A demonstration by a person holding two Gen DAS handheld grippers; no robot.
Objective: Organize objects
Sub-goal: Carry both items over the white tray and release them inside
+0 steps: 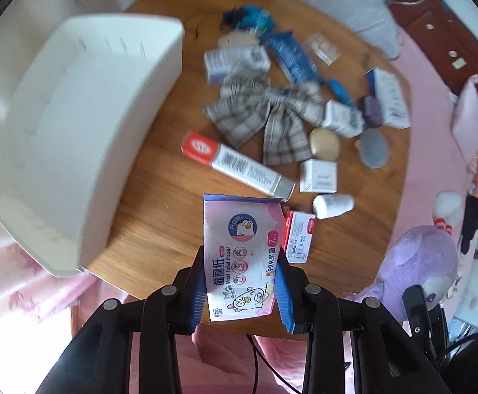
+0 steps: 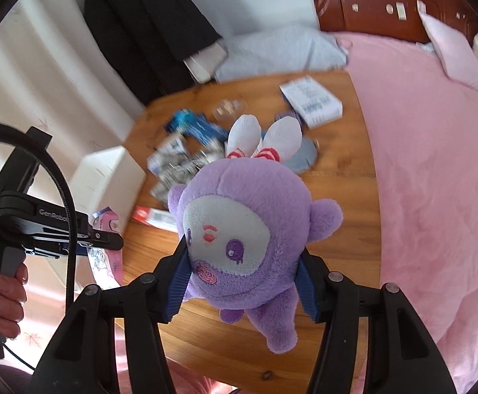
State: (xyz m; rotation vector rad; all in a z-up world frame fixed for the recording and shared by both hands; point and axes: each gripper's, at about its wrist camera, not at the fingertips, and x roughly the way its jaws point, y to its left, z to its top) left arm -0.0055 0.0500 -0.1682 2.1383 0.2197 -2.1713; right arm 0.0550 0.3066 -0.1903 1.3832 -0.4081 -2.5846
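My left gripper [image 1: 240,287] is shut on a pink and white pack of moist toilet paper [image 1: 240,246] and holds it above the near edge of the round wooden table [image 1: 160,216]. A white plastic bin [image 1: 74,131] stands at the table's left, open side up. My right gripper [image 2: 242,282] is shut on a purple plush toy [image 2: 248,229] with white ears, held above the table [image 2: 343,197]. The left gripper and its pack also show in the right wrist view [image 2: 74,233], to the left.
Several loose items lie on the table: a red and white tube box [image 1: 235,164], a plaid bow [image 1: 265,115], small white boxes [image 1: 317,175], a white bottle [image 1: 332,205], a gold compact [image 1: 324,142], a blue packet [image 1: 293,55]. A pink bed [image 2: 435,180] lies to the right.
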